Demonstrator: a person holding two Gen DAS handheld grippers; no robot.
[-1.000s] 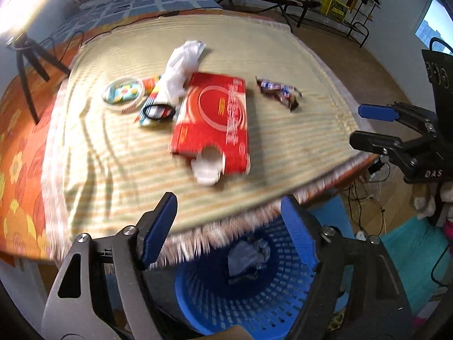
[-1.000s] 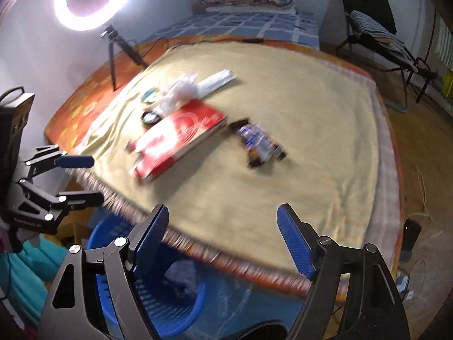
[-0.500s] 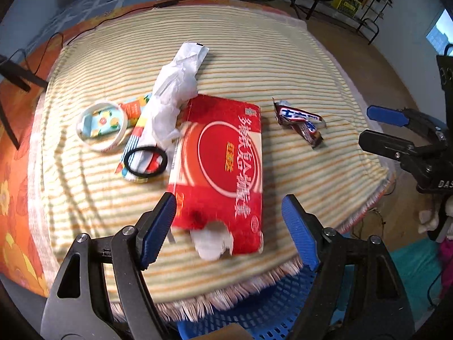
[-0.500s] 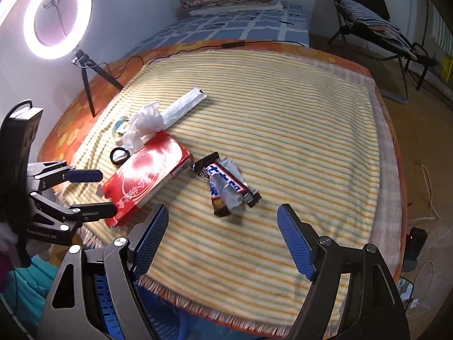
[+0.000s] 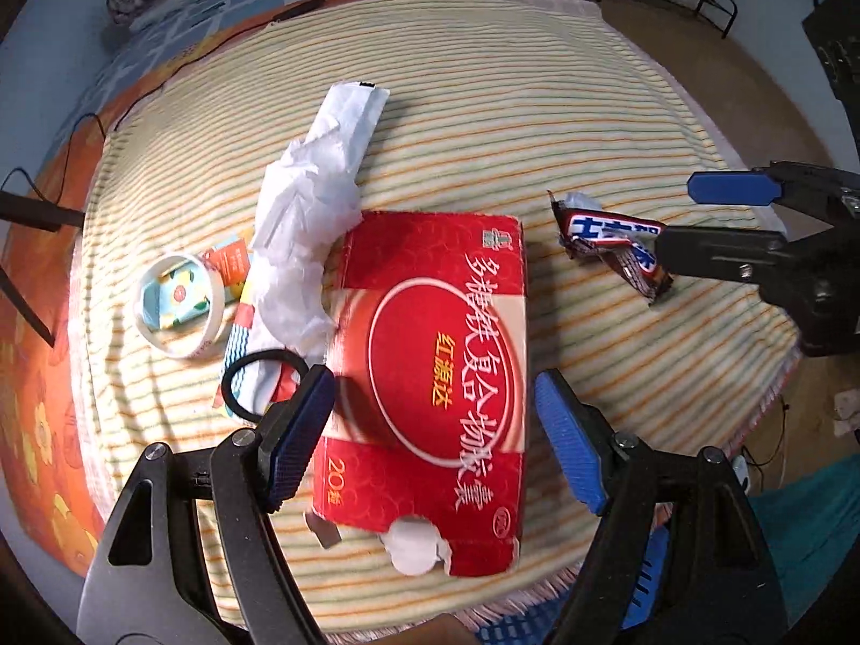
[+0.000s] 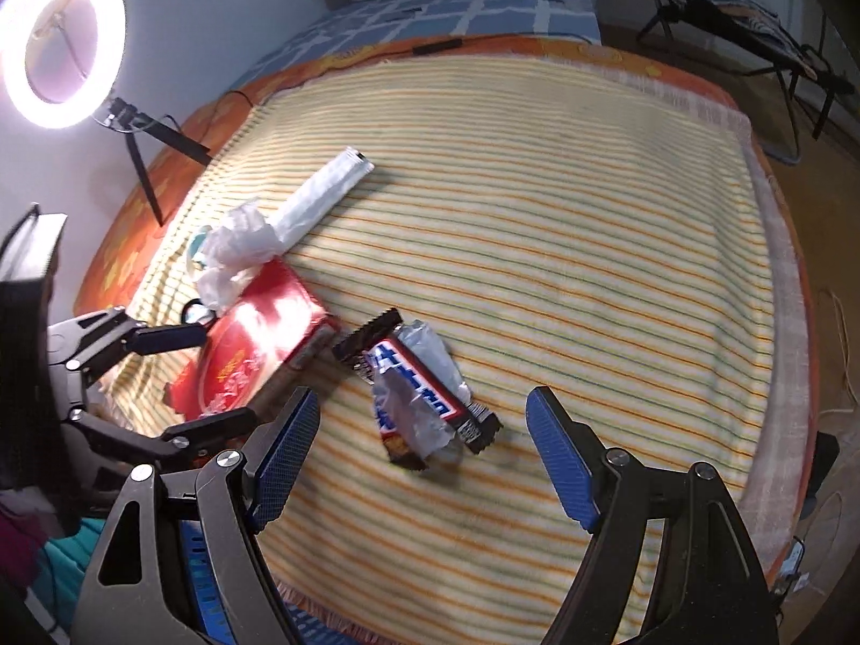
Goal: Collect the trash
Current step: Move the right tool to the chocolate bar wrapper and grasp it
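I bring both open grippers down over the striped cloth [image 5: 564, 123] for the next pickups. The red box [image 5: 430, 376] lies between the left gripper [image 5: 432, 430]'s spread jaws; the candy wrapper [image 6: 419, 392] between the right gripper [image 6: 422, 446]'s. Next: lower and close. A second ago, the blue basket [image 5: 645, 596] filled both views; now trash does.

1. The left gripper [image 5: 432, 432] has come in from over the blue basket [image 5: 642, 599] to above the red box [image 5: 430, 371].
2. The right gripper [image 6: 422, 451] now hangs over the candy wrapper [image 6: 416, 392], beside the red box.
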